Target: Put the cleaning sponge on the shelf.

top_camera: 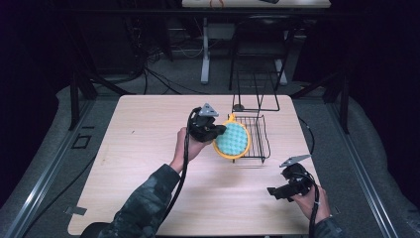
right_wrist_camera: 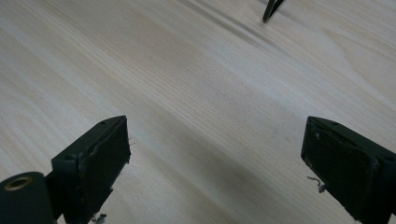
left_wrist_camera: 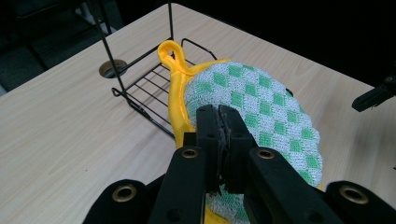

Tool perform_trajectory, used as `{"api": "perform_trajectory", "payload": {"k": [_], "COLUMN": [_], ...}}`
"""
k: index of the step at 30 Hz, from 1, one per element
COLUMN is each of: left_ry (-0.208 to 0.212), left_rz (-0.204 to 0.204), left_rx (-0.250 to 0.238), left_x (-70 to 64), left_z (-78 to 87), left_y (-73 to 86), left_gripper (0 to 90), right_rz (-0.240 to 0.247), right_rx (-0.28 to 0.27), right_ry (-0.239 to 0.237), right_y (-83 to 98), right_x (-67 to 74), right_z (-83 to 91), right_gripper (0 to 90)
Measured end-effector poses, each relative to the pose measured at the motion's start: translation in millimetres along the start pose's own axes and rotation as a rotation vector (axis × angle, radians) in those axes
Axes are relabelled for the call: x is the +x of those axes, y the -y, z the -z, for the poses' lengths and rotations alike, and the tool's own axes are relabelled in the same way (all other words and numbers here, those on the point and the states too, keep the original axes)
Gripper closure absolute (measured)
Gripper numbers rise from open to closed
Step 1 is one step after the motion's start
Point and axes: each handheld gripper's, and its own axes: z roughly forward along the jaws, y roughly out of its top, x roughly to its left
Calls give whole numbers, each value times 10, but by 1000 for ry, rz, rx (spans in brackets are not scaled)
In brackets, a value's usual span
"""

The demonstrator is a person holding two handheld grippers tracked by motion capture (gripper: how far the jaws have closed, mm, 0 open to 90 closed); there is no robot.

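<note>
Potholder (top_camera: 233, 140), round, green-check w/ yellow rim, pinched at its edge by left gripper (top_camera: 218, 130), jaws clamped tight on the cloth. It's held tilted at the near-left edge of the wire rack (top_camera: 257, 139), mid-table, loop end pointing far. Right gripper (top_camera: 278, 192) idles near-right over bare table (top_camera: 148, 129), jaws wide, holding nothing. Looks like the placing step; next prob needs carrying the cloth over the rack floor, then letting go

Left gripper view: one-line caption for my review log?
Left gripper shut on a green-checked, yellow-edged pot holder, held beside a black wire rack on the wooden table.
</note>
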Motion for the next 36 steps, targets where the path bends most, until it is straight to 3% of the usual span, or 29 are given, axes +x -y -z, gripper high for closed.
{"api": "perform_trajectory", "payload": {"k": [17, 25, 36], "left_ry": [18, 36, 17], "left_rz": [2, 26, 21], "left_rx": [-15, -21, -18], "left_x": [-39, -53, -55], "left_z": [-189, -316, -452], "left_y": [-22, -13, -5], "left_gripper": [881, 881, 881], "right_rz": [4, -6, 4], "right_rx": [5, 4, 7], "right_ry": [3, -2, 0], "right_y": [2, 2, 8], "right_x": [3, 14, 8], "right_z": [-8, -12, -16], "right_gripper": [77, 76, 76]}}
